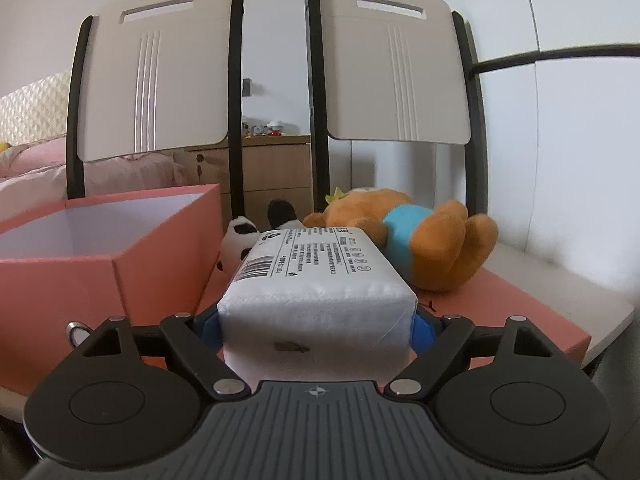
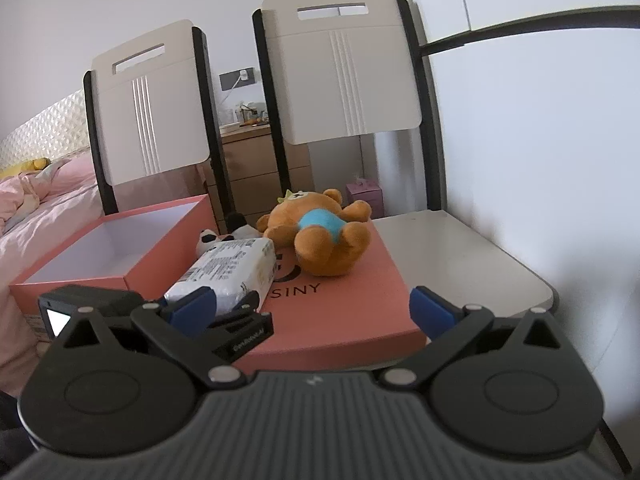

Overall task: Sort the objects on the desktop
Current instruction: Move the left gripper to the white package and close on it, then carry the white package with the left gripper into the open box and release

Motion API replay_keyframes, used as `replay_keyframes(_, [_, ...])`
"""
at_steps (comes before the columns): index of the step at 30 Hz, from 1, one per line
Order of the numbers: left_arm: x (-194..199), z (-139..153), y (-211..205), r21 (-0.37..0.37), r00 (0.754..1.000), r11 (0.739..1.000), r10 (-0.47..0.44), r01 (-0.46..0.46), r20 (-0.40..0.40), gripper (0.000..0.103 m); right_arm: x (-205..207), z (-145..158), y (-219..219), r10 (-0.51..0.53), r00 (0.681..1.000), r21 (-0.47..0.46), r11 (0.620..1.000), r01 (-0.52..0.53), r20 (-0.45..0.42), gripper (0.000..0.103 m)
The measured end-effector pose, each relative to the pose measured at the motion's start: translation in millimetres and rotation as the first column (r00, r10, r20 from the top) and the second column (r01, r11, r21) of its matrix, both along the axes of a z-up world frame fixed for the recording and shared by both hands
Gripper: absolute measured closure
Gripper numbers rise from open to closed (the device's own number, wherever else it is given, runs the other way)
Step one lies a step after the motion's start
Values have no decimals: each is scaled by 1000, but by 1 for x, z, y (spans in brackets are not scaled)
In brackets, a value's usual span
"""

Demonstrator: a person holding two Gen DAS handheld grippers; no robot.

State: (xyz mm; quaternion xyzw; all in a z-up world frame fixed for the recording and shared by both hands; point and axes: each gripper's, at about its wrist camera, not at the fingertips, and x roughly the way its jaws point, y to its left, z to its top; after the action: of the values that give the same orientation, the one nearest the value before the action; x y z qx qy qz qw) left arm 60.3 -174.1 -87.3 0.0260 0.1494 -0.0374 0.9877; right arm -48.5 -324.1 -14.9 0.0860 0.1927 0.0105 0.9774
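Tissue pack [image 1: 316, 280], soft white crinkled plastic, sits clamped in left tongs [image 1: 316, 326]; right tongs [image 2: 316, 312] spread apart.

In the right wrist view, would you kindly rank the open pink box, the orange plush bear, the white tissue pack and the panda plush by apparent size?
1. Open pink box, largest.
2. Orange plush bear and white tissue pack look alike; the pack is nearer and partly hidden, so I won't rank them.
3. Panda plush, smallest, though mostly hidden behind the pack.

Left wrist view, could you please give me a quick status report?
Left gripper shut on white tissue pack. Right gripper open, empty. Open pink box left of pack. Panda toy and bear plush just beyond.
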Motion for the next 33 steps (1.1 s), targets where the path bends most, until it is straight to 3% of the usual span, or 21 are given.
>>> replay_keyframes(12, [-29, 45, 36, -42, 994, 999, -14, 19, 107, 16, 6, 4, 24, 5, 1000, -17, 1000, -5, 28, 0])
replay_keyframes(20, [-32, 77, 77, -34, 985, 998, 56, -51, 163, 16, 16, 6, 38, 37, 998, 29, 999, -38, 42, 0])
replay_keyframes(25, [-18, 100, 114, -22, 968, 989, 150, -148, 199, 16, 29, 5, 63, 99, 995, 8, 995, -100, 29, 0])
replay_keyframes(33, [42, 111, 176, -28, 953, 960, 281, -280, 115, 16, 59, -3, 102, 170, 985, -15, 985, -170, -29, 0])
